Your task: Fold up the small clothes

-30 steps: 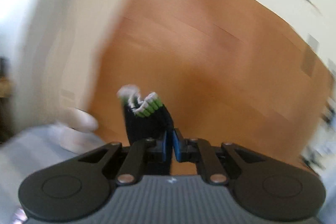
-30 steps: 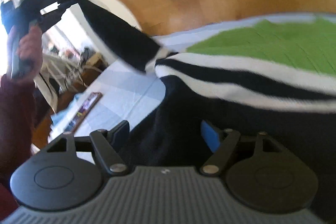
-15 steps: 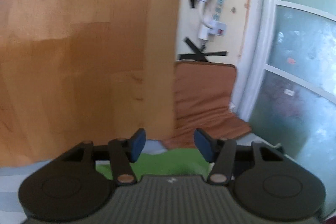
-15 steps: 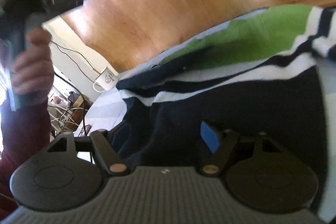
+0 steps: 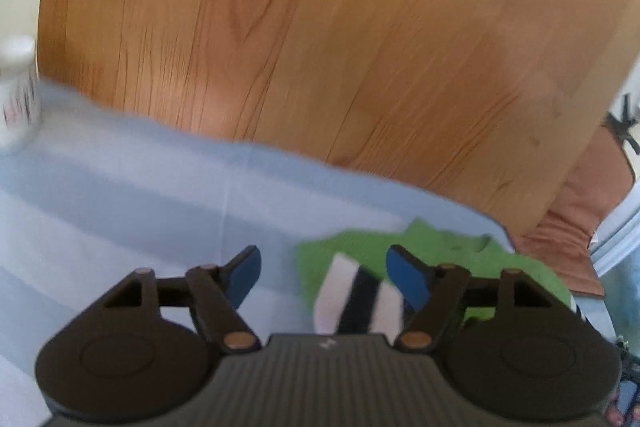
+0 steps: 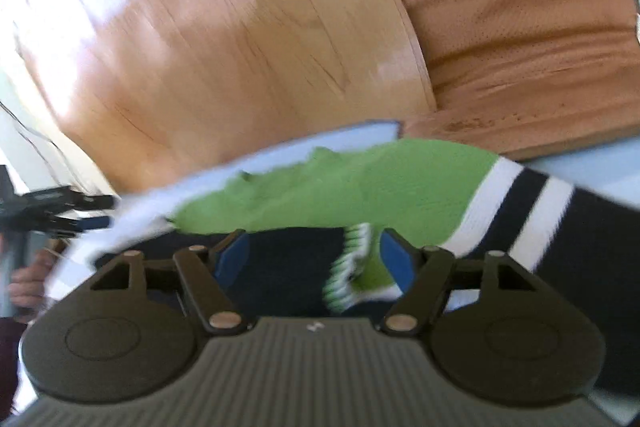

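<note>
So, left gripper (image 5: 323, 269) hangs over the pale blue sheet (image 5: 132, 211), jaws spread and nothing pinched; they have just been opening. Blue pads (image 5: 245, 274) stand apart, and between them, lower down, a white-black-white striped band of the sweater (image 5: 436, 259) shows, not touched by either pad. Green part of the sweater lies on the sheet past the right-hand pad, reaching toward the brown cushion (image 5: 576, 227). Wooden board (image 5: 320, 27) rises behind the sheet. White mug (image 5: 16, 91) with dark markings sits at far left on the sheet edge, blurred.

Right gripper (image 6: 314, 255) also released, jaws spread; they have just been closing a little. Under and between its blue pads (image 6: 394, 259) lies the dark navy fabric of the same sweater (image 6: 340, 187), plus a green-and-white ribbed cuff (image 6: 348, 275) near the right-hand pad. Cannot tell if the pad touches the cuff; no squeeze visible. Green section spreads across the sheet just beyond the fingers, white and navy stripes run off to the right. Sheet (image 6: 352, 137) shows as a thin pale strip behind the green. Wooden board (image 6: 220, 47) and brown cushion (image 6: 520, 47) fill the background.

Right wrist view, far left: the left gripper (image 6: 98, 213) appears as a dark blurred shape with a blue pad, held by a hand (image 6: 24, 279), dark red sleeve (image 6: 8, 355) below it.
</note>
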Motion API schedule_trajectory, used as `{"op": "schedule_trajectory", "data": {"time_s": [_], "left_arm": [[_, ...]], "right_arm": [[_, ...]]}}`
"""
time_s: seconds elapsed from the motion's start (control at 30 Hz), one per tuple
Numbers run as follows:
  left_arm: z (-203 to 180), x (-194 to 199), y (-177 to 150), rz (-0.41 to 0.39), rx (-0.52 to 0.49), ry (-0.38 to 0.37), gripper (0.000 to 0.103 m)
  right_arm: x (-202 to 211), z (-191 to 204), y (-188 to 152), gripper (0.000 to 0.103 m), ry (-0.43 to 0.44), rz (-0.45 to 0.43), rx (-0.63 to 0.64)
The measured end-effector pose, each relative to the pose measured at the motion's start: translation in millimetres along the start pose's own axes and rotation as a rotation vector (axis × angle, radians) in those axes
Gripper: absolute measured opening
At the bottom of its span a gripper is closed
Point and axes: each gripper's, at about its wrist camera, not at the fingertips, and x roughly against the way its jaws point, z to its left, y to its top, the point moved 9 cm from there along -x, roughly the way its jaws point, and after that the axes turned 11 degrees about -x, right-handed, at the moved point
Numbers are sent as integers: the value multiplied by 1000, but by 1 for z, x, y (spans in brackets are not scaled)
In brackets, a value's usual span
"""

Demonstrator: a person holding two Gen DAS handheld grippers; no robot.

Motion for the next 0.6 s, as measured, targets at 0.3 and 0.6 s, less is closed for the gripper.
{"op": "schedule_trajectory", "data": {"time_s": [0.3, 0.6], "left_arm": [[-1, -18, -11, 17, -40, -56, 89], [-21, -44, -21, 79, 11, -184, 96]], "right_arm": [[26, 1, 38, 9, 22, -152, 58], [24, -67, 44, 10, -97, -160, -60]]}}
